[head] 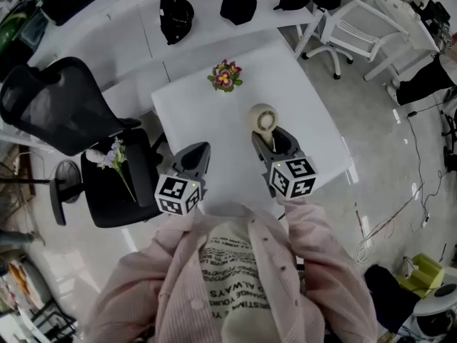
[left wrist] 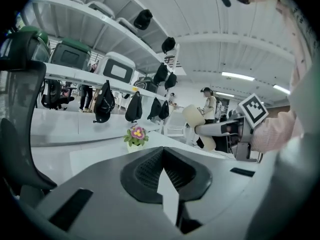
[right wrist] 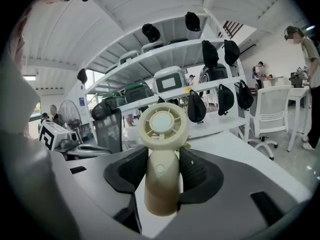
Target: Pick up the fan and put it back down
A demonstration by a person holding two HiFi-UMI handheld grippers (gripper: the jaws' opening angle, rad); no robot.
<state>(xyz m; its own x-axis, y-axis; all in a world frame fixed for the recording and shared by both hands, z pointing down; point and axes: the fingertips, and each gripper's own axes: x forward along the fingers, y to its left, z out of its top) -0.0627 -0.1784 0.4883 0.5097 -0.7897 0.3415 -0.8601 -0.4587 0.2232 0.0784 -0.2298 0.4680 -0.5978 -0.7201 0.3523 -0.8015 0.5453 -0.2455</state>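
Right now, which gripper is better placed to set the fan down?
Right. The right gripper grips the fan by its handle over the table; the left gripper is empty.

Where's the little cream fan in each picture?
Head view: the fan is just right of the middle, over the white table.
Left gripper view: right of centre, tipped on its side.
Right gripper view: dead centre, upright and close.
Shared landmark: the row of black bags.
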